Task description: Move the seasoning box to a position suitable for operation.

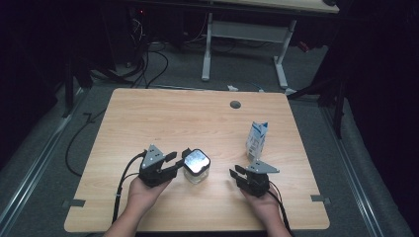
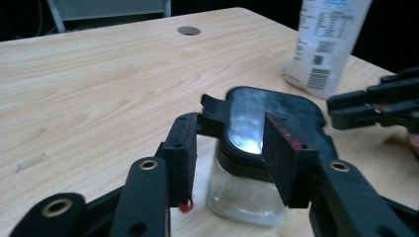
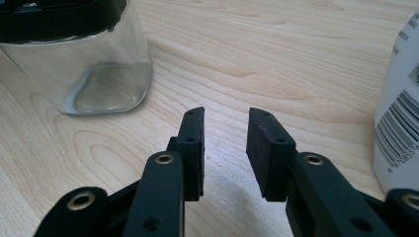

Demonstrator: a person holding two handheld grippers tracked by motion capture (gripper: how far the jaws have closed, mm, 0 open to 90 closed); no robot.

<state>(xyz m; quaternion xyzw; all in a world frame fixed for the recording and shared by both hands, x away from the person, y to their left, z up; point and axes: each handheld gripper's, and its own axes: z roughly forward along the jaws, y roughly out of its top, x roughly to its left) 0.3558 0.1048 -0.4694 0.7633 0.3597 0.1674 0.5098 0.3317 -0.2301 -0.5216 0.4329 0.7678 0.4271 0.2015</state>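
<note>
A clear glass jar [image 1: 196, 166] with a shiny black lid [image 2: 247, 123] stands upright on the wooden table [image 1: 173, 113], near its front middle. My left gripper [image 1: 180, 157] comes at it from the left, and its open jaws [image 2: 230, 148] are just short of the lid, which is wider than the gap between the pads. The jar's glass body [image 2: 247, 197] shows below them. To the right of the jar, my right gripper [image 1: 235, 171] is open over bare wood [image 3: 225, 123] with nothing between its pads. The jar [image 3: 94, 74] is off to its upper left.
A white and blue carton [image 1: 257, 139] stands upright behind the right gripper, close by it in the right gripper view [image 3: 400, 123]. A round cable hole [image 1: 235, 104] sits near the table's far edge. Desk legs and cables lie on the floor beyond.
</note>
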